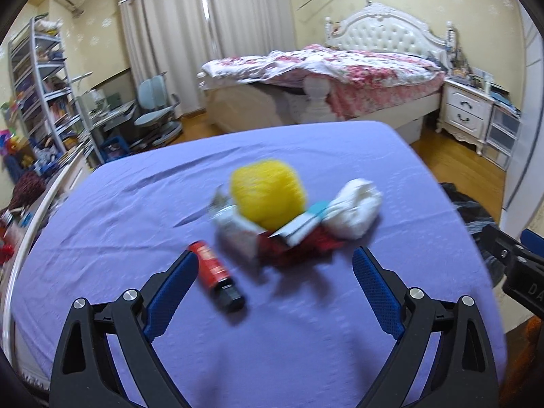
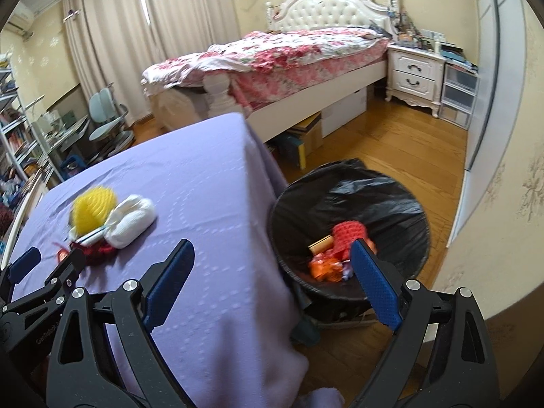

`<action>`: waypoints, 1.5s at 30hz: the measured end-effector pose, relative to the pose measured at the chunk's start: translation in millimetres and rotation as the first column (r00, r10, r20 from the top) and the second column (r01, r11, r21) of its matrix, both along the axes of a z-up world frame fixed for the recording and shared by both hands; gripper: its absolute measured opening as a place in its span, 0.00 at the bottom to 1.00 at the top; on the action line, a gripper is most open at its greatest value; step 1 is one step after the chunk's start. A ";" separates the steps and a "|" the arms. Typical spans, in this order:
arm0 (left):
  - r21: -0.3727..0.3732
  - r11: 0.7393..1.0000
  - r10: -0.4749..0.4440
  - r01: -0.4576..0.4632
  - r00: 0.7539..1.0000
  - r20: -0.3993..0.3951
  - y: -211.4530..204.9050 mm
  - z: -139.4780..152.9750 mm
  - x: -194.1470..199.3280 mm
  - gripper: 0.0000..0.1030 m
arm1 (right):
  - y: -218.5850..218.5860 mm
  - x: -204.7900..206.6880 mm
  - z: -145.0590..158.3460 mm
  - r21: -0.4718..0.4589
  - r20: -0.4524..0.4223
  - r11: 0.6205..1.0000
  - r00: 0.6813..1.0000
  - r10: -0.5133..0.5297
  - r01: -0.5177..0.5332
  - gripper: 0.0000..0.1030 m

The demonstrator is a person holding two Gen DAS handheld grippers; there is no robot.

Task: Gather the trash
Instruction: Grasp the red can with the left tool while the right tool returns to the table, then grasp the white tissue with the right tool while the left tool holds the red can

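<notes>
just ahead of the left gripper, jaws apart and empty, lies the trash pile; red tube beside its left pad, axis running forward; right gripper, jaws apart, farther off

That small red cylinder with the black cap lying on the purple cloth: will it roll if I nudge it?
Probably. The small red cylinder with the black cap lies on its side, so a sideways push should roll it. It looks rigid, and the soft purple cloth may slow it.

On the purple table sit one yellow mesh ball, one white wad and one red tube; two grippers show. There is one black trash bin.
</notes>
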State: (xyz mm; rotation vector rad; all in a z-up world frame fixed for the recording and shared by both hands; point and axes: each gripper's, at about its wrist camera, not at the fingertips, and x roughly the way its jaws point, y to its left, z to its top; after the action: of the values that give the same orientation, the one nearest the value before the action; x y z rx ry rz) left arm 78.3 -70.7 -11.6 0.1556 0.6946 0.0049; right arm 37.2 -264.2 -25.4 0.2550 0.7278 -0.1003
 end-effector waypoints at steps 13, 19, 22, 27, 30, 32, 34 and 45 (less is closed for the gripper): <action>-0.035 0.996 0.077 -0.082 0.991 -0.114 60.0 -20.5 22.1 0.80 | 59.3 12.0 -5.7 -0.056 -0.038 0.992 0.993 0.108 -0.110 0.88; -0.126 0.990 0.036 -0.061 0.981 -0.193 84.9 -29.9 28.8 0.41 | 69.8 19.1 -4.8 -0.057 -0.044 0.991 0.992 0.122 -0.124 0.88; -0.112 0.993 0.029 -0.050 0.983 -0.182 90.9 -28.9 29.9 0.29 | 71.5 26.8 -2.4 -0.052 -0.037 0.991 0.991 0.125 -0.127 0.88; -0.107 0.993 0.022 -0.041 0.984 -0.176 101.0 -30.4 28.1 0.28 | 81.8 46.0 6.1 -0.018 -0.011 0.991 0.991 0.134 -0.134 0.88; -0.116 0.993 0.016 -0.037 0.984 -0.177 104.7 -29.9 29.1 0.28 | 90.0 56.8 9.0 -0.016 -0.013 0.989 0.989 0.145 -0.145 0.88; -0.120 0.992 0.012 -0.034 0.984 -0.177 105.7 -29.8 30.7 0.28 | 96.7 64.8 9.3 -0.017 -0.020 0.988 0.988 0.150 -0.151 0.88; -0.121 0.992 0.009 -0.031 0.984 -0.176 106.1 -29.3 30.8 0.28 | 105.1 75.9 7.5 -0.026 -0.037 0.988 0.988 0.149 -0.150 0.88; -0.144 0.989 0.017 -0.043 0.984 -0.176 119.4 -28.0 34.2 0.28 | 97.8 62.3 -0.4 -0.047 -0.117 0.981 0.977 0.180 -0.187 0.78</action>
State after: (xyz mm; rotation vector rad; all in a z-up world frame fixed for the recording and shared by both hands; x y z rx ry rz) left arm 112.4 48.7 -39.6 0.0031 0.8692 -0.0312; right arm 99.5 -166.3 -25.8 0.1260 0.8560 0.0405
